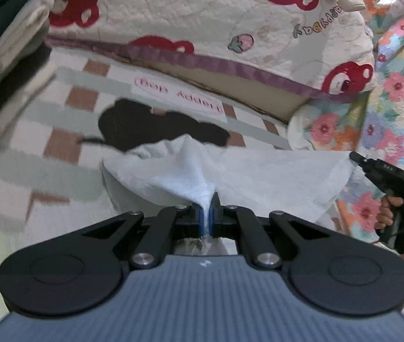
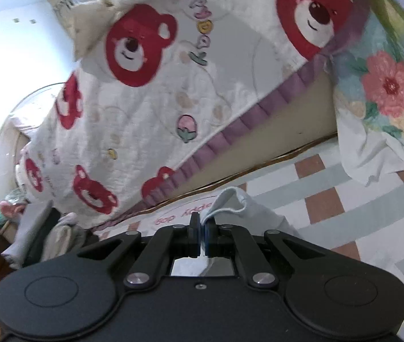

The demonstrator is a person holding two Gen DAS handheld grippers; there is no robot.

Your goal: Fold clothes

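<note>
Above the checked mat (image 1: 68, 99), a pale blue-white garment (image 1: 230, 176) is held off the surface, pinched at two points. One bunched fold is clamped between the closed pads of the left gripper (image 1: 207, 208), and the cloth fans out from that pinch toward the right gripper (image 1: 357, 158), which is seen at the far edge with a hand (image 1: 390, 211) on its handle. From the right wrist view, the right gripper (image 2: 202, 228) is likewise shut on a hemmed edge of the garment (image 2: 230, 199), a loop of cloth standing up past the pads. A dark garment (image 1: 156, 125) lies on the mat beyond, just under the hanging cloth, and a bear-print quilt (image 1: 202, 14) drapes behind. A stack of folded items (image 1: 10, 37) can be made out at the left.

The step in hand is judged to be lifting and spreading the piece before a fold. It would be done well if both pinches are kept level, the span between them is drawn taut without tugging cloth out of the pads, and the hanging part is kept clear of the dark garment below
</note>
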